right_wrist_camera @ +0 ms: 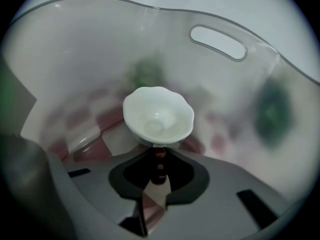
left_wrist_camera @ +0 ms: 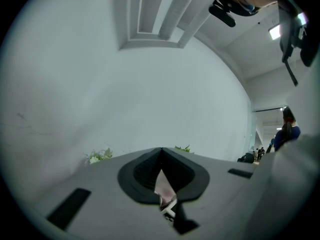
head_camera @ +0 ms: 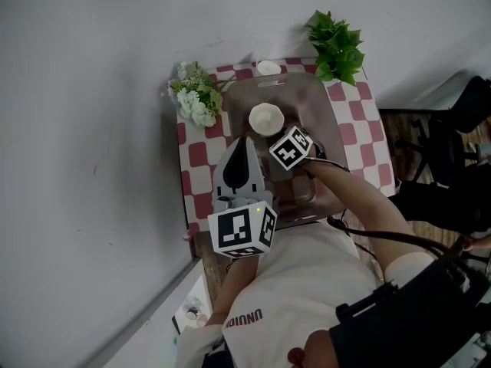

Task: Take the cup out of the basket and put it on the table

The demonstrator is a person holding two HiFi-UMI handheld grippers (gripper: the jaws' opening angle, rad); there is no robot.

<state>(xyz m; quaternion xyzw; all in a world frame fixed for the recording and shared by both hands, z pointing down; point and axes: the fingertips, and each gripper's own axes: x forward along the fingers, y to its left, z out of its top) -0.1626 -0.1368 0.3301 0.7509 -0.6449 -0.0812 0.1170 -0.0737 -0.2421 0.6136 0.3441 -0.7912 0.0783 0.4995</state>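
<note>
1. Cup (head_camera: 266, 118) sits inside the clear basket (head_camera: 325, 121) on the checkered bench (head_camera: 370, 125). By my reading the grasp is in hand: the right gripper (head_camera: 275, 133) reaches down to it, and the left gripper (head_camera: 247, 139) idles nearby.
2. Left gripper view: jaws closed and empty, facing a plain wall (left_wrist_camera: 100, 84).
3. Right gripper view: jaws a slit apart, tips at the cup's near rim. Next comes a firm pinch, then a lift over the basket's side.
</note>
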